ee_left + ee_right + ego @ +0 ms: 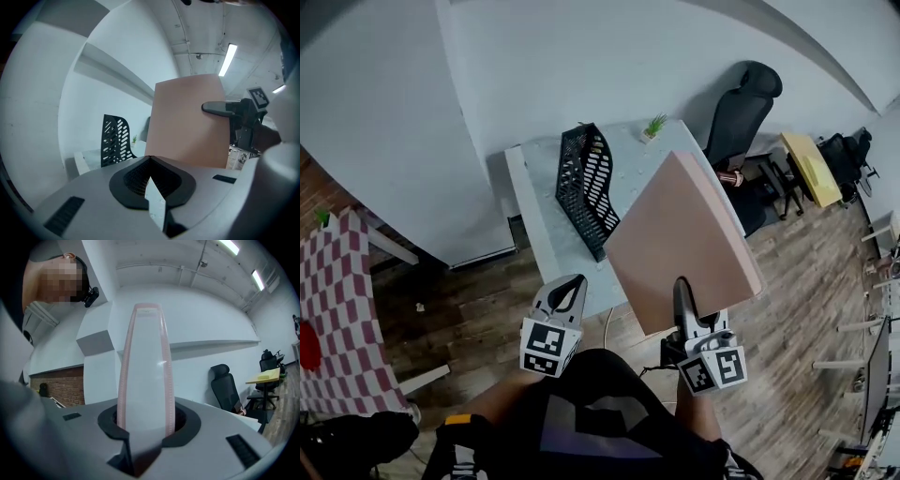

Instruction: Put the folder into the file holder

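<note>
A large pink folder (684, 234) hangs tilted in the air over the near right corner of the white table (534, 202). My right gripper (682, 286) is shut on its lower edge. In the right gripper view the folder (145, 371) rises edge-on from between the jaws. The black mesh file holder (586, 187) stands upright on the table, left of the folder and apart from it. My left gripper (577, 281) is shut with nothing in it, near the table's front edge, below the holder. From the left gripper view the holder (115, 138) is ahead at left and the folder (187, 122) at right.
A small green plant (654, 125) sits at the table's far edge. A black office chair (741, 108) and a yellow desk (811, 167) stand to the right. A red-and-white checkered table (342, 309) is at the left. The floor is wood.
</note>
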Motion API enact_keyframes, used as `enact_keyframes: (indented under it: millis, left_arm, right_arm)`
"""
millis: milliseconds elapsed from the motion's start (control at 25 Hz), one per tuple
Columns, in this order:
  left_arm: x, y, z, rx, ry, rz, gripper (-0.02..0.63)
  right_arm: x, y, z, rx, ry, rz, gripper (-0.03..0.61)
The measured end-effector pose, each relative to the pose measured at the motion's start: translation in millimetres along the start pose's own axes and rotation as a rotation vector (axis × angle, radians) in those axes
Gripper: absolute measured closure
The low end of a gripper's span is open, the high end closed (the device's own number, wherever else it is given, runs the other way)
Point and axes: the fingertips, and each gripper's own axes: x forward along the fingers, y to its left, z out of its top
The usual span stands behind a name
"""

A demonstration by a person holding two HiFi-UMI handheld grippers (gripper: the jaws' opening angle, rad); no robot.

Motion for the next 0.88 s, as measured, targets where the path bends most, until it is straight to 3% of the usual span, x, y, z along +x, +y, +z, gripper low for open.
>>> enact_keyframes:
  millis: [320, 880]
  left_arm:
    - [4.9, 46.3, 11.9, -0.047, -0.043, 0.061, 0.607]
    - [29.5, 98.6, 23.0, -0.108, -0.034, 0.33, 0.607]
  right_arm:
    - [55.1, 2.3, 16.0, -0.051, -0.022, 0.023, 0.442]
    - [178.1, -15.2, -0.9, 0.003, -0.06, 0.207, 0.442]
